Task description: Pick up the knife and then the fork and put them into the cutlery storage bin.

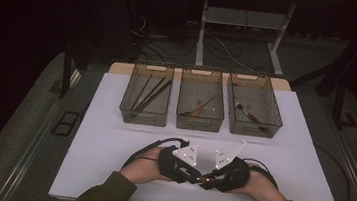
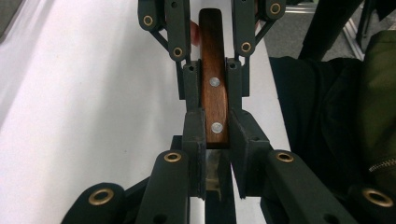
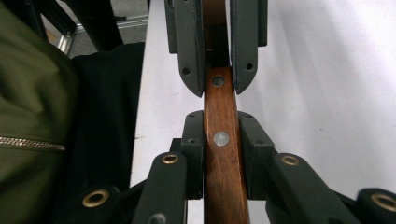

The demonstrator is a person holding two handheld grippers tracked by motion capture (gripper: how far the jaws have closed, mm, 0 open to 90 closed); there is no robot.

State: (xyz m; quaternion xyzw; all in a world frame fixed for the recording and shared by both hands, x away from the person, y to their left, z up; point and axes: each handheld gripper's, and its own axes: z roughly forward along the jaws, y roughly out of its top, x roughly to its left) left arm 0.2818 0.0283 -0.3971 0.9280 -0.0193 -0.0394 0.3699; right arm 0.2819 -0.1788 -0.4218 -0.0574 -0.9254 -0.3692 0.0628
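A wooden-handled utensil [image 2: 214, 93] is clamped by both the left gripper [image 1: 192, 175] and right gripper [image 1: 211, 177]; one grip should be eased before transfer.

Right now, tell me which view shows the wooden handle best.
The left gripper view: the wooden handle runs lengthwise with both rivets and its far end clear. The right gripper view shows the handle close, its far part hidden between fingers. The high view gives a small brown glint between the grippers.

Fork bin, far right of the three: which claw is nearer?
Right. The right claw sits near the table's front edge, on the fork bin side of centre; the left claw meets it tip to tip, farther left.
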